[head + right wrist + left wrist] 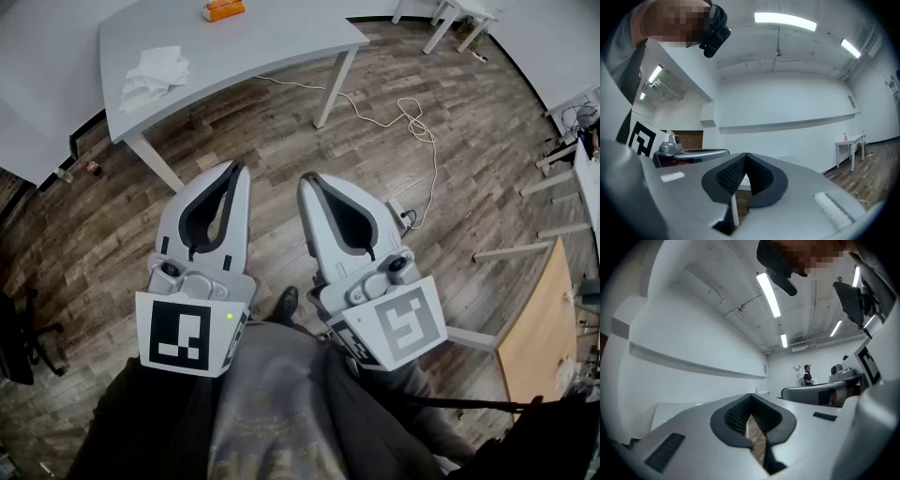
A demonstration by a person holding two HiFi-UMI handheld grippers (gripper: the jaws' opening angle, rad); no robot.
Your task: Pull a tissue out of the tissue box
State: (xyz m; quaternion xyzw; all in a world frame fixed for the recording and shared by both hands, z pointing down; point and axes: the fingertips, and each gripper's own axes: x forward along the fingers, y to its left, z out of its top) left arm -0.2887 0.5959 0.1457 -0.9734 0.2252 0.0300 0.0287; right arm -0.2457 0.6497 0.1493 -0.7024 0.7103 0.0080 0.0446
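An orange tissue box stands at the far edge of a grey table, and crumpled white tissues lie near the table's left end. Both grippers are held close to the person's body, well short of the table and pointing toward it. The left gripper is shut with nothing in it, its tips meeting. The right gripper beside it is also shut and empty. Neither gripper view shows the box.
A white cable winds over the wooden floor to the right of the table. A wooden board and white frames stand at the right, a dark chair at the left. A person stands far off.
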